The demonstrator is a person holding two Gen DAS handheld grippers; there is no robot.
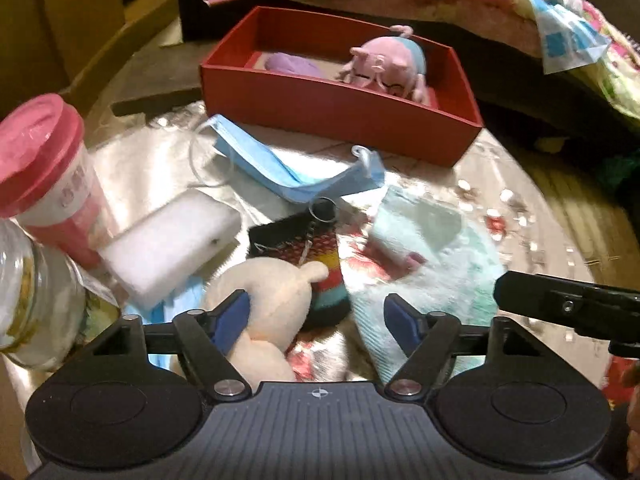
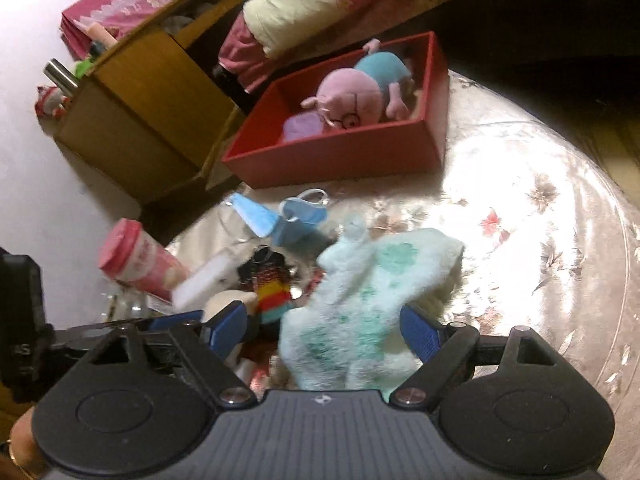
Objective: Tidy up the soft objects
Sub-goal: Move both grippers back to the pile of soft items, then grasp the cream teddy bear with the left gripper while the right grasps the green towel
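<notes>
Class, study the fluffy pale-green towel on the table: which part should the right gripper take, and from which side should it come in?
Judged from its pose, take the bunched, raised fold of the fluffy pale-green towel from above. That hump already sits between the open fingers of the right gripper, while the flat edges hug the shiny floral tablecloth, giving little to pinch.

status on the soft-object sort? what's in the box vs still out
Done: the pink plush and a purple soft item lie in the red box. In hand: nothing gripped; the right gripper is open around the mint towel, and the left gripper is open by the cream plush. Left on the table: blue masks, striped knit piece, white sponge.
</notes>
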